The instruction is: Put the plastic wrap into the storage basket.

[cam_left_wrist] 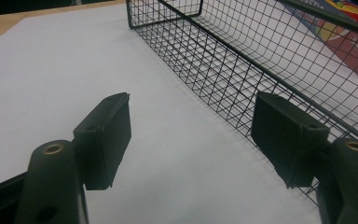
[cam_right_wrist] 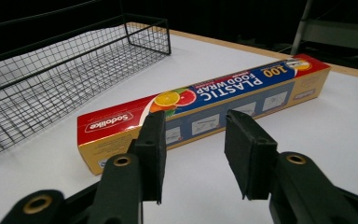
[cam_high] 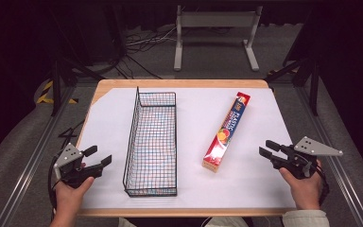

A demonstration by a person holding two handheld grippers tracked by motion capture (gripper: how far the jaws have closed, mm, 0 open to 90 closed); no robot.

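So far nothing is sitting inside the wire basket (cam_high: 151,142), which is lying lengthwise on the white sheet (cam_high: 108,118) left of the table's middle; its mesh floor is showing bare from end to end. The plastic wrap box (cam_high: 227,132) is resting flat on the sheet to the basket's right, at about three o'clock from it, slanting with its far end tipped toward one o'clock, well apart from the basket.

The right gripper (cam_high: 263,149) is hovering at roughly four o'clock from the box, near its closer end, jaws standing partly apart with nothing between them; in the right gripper view the box (cam_right_wrist: 200,105) is lying just beyond the pads (cam_right_wrist: 249,154), untouched. The left gripper (cam_high: 99,158) is waiting at about eight o'clock from the basket, its jaws wide apart and empty, one pad (cam_left_wrist: 286,135) sitting just beside the basket's near wall (cam_left_wrist: 242,88).

Judging from this, the job is barely starting: reaching, grasping, carrying and setting the box into the basket are all remaining.
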